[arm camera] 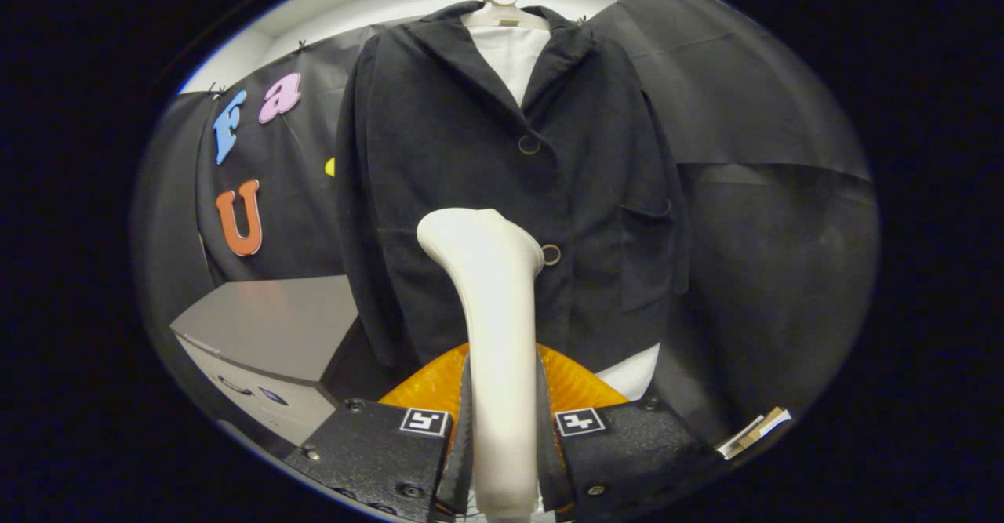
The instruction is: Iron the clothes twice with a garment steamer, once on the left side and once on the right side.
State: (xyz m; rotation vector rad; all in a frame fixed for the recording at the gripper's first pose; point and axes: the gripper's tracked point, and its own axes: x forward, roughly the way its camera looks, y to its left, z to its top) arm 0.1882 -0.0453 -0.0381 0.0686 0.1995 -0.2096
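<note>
Sitting left of the black jacket [502, 194]: a grey desk [267, 327]. Pinching the white garment steamer [490, 335] handle between both fingers of the claw [502, 444], long axis pointing up at the jacket front, head resting just beside the lower button [551, 255]. Hanging straight ahead on a hanger [502, 12]; nozzle face hidden, contact hard to judge.
</note>
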